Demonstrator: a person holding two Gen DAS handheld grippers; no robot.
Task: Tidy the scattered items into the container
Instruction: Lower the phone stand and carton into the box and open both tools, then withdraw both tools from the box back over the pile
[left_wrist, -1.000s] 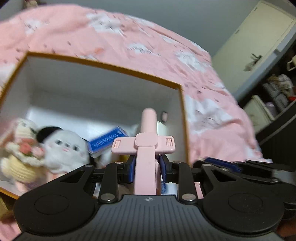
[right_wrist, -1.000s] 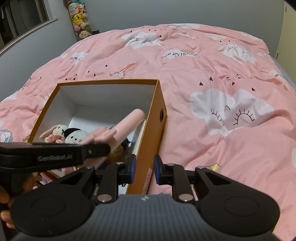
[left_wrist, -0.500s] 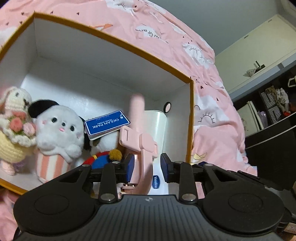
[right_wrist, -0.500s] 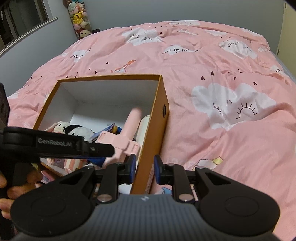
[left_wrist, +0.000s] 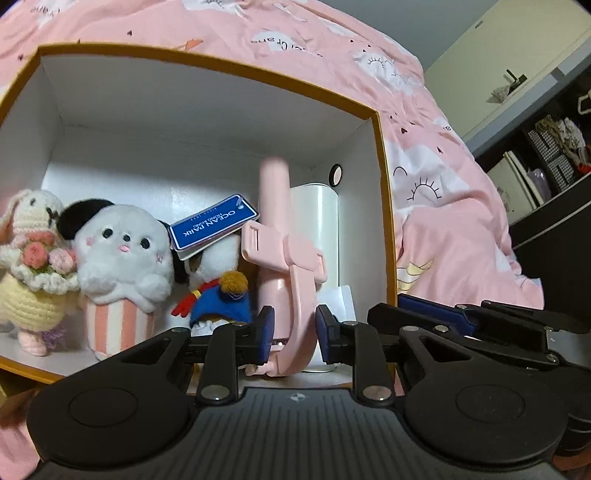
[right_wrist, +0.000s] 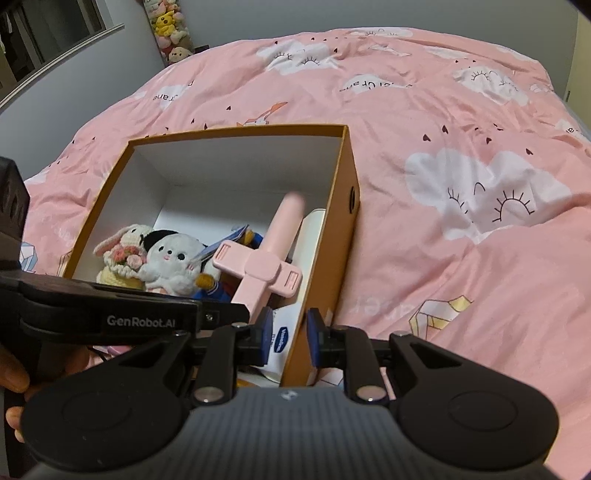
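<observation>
An orange box with white inside (left_wrist: 382, 206) (right_wrist: 345, 236) sits on the pink bed. My left gripper (left_wrist: 291, 334) is over the box's near right part, its jaws slightly apart around a pink selfie-stick phone holder (left_wrist: 275, 236) (right_wrist: 266, 273) that leans down into the box; the grip looks loose. Inside are a crocheted bunny (left_wrist: 27, 266), a white plush dog (left_wrist: 122, 254) (right_wrist: 168, 258), a small plush in blue (left_wrist: 218, 291), a white cylinder (left_wrist: 319, 221) and a Vaseline tub (right_wrist: 282, 339). My right gripper (right_wrist: 290, 336) is open, its jaws straddling the box's near right wall without holding it.
The pink cloud-print duvet (right_wrist: 461, 155) surrounds the box. A cream cabinet (left_wrist: 517, 62) and dark shelves (left_wrist: 554, 158) stand to the right. Plush toys (right_wrist: 168, 29) are stacked by the far wall. My hand (right_wrist: 11, 380) holds the left gripper.
My left gripper has lowered the pink holder into the box and its jaws have eased apart. The right gripper has moved closer to the box's right wall.
</observation>
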